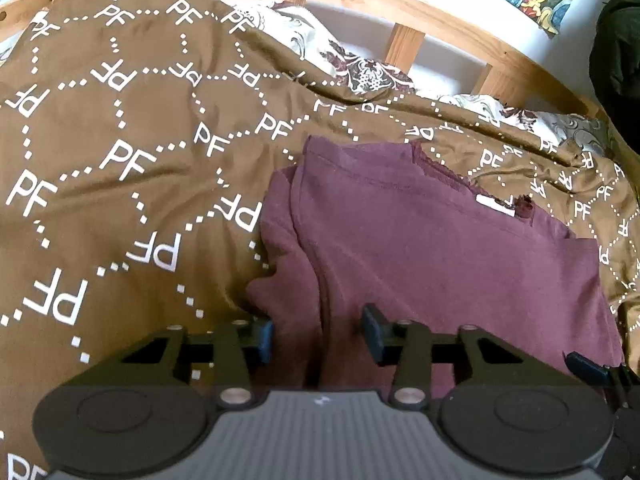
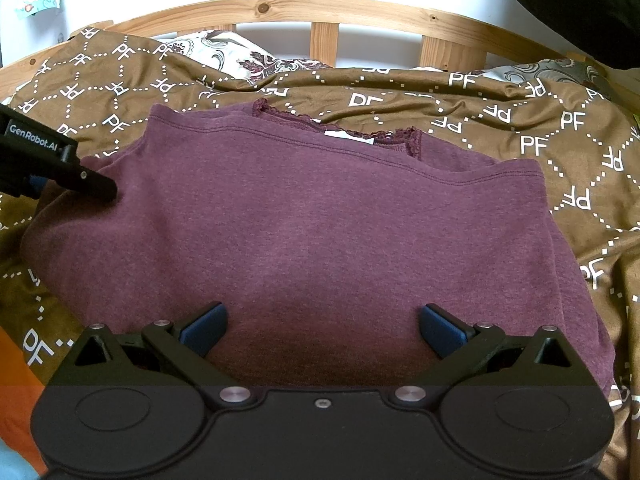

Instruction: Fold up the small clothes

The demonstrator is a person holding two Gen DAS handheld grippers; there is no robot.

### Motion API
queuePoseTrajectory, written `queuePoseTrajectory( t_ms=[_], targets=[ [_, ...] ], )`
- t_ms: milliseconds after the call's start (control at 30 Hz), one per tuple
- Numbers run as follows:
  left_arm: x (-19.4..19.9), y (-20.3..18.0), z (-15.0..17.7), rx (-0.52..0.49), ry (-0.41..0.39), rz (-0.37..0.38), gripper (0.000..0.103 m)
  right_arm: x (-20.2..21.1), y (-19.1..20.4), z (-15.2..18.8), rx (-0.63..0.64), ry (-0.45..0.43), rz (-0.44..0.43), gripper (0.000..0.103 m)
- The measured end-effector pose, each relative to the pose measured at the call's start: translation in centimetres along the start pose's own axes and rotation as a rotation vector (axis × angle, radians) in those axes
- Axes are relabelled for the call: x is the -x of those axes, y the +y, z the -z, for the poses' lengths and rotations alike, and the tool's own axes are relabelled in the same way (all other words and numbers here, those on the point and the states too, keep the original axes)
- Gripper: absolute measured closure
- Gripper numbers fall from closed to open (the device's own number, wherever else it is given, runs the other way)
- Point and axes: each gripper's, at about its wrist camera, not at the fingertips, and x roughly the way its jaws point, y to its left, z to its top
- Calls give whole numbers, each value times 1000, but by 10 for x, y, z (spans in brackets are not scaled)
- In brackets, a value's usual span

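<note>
Folding a small garment on a bed, two wrist views. The maroon top [image 2: 312, 216] lies on the brown "PF"-print bedspread [image 1: 120, 152], already doubled so that a stitched hem runs across it below the lace-trimmed neckline [image 2: 340, 130] and white label [image 2: 348, 136].

Right gripper [image 2: 322, 328]: fingers spread wide and released, holding nothing, with the near edge of the top lying between and just ahead of them.

Left gripper [image 1: 316, 336]: fingers parted around a bunched ridge of cloth at the garment's left edge. Contact cannot be confirmed from its own view, so it reads as released rather than clenched.

Step in hand, as a judgement: an intermediate fold is complete and both grippers are placed at the near edge for the next one. The next move calls for each pair of fingers to close on the near edge, taking all layers, then lift and carry it evenly so the stacked cloth does not slide apart.

View differences: the right view shows the whole garment outline, its far hem, and the left gripper's body pressing at the left edge. The left view alone shows the rumpled side fold [image 1: 280, 248] under its fingers, and the right gripper's fingertip [image 1: 584, 362] at the far right. Both show the wooden headboard [image 2: 320, 8] and floral pillow [image 1: 360, 68] beyond.
</note>
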Motion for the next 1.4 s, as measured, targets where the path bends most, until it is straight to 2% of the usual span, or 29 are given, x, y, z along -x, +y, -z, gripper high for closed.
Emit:
queuePoseTrajectory(
  t_ms=[167,233,333,500,600,667,967,1167,1400],
  targets=[
    [-4,4,2,29,27,-6,73,0,0,0,-1,1,-1,0],
    [-2,4,3,42,17,11,82,-1,-1,1,-2,2,-2,0],
    [6,-5,4,5,-23,12,85,-2,-2,1,-6,5,-3,0],
    [27,-27,1,-71,-103,56,87,1,-9,-2,-24,23,-40,0],
    [39,-44,-8,-98,-125,82,87,9,-21,-6,-52,39,-86,1],
    [46,-59,-12,-108,-131,98,87,17,-32,-8,-89,34,-83,1],
    [45,-157,-7,-230,-126,102,88,63,-106,-18,-269,-91,41,1],
    [27,-222,19,-336,-81,102,88,78,-152,-12,-359,-104,85,1],
    [6,-245,47,-368,-29,65,86,78,-189,-3,-484,-89,105,1]
  ],
)
